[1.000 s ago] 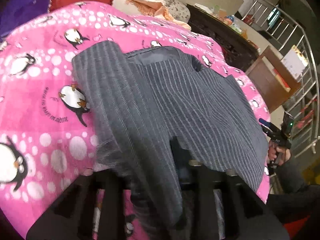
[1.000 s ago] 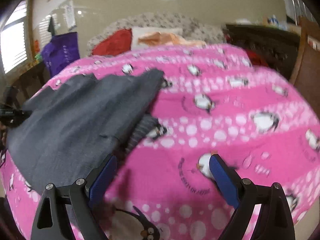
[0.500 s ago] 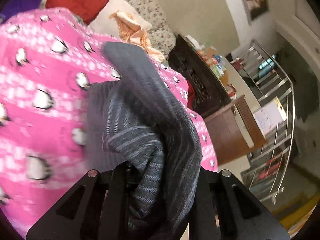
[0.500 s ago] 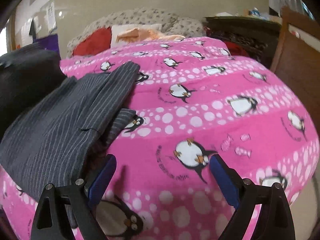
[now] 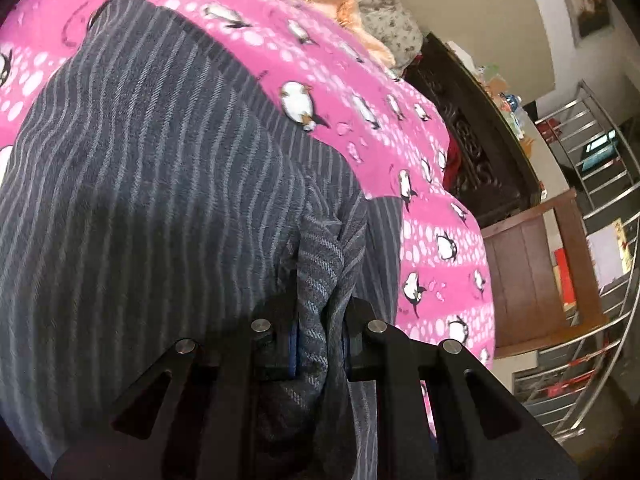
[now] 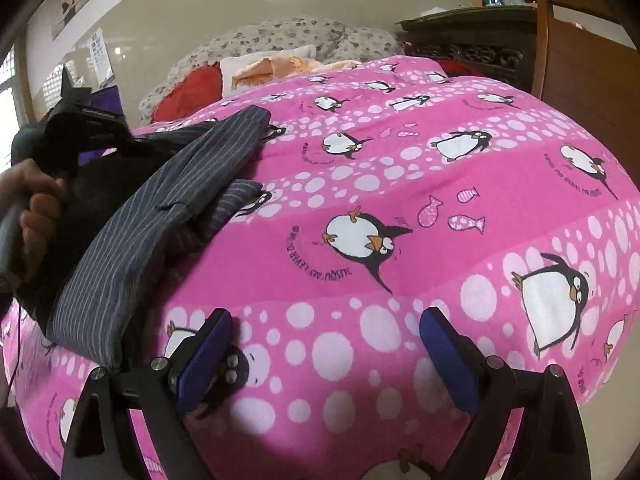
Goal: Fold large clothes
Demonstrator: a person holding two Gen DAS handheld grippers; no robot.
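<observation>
A dark grey garment with thin pale stripes lies folded over itself on a pink penguin blanket. My left gripper is shut on a bunched edge of this garment, which fills the left wrist view. In the right wrist view the same garment lies at the left, with a hand holding the left tool above it. My right gripper stands open low over the bare pink blanket, nothing between its blue pads.
Pillows, a red cushion and an orange cloth lie at the head of the bed. A dark carved cabinet, a brown wooden board and a steel stair rail stand beyond the bed's right edge.
My left gripper has carried the garment's edge across over the rest of it, laying a fold. The right gripper has drifted a little lower over the blanket, still open.
</observation>
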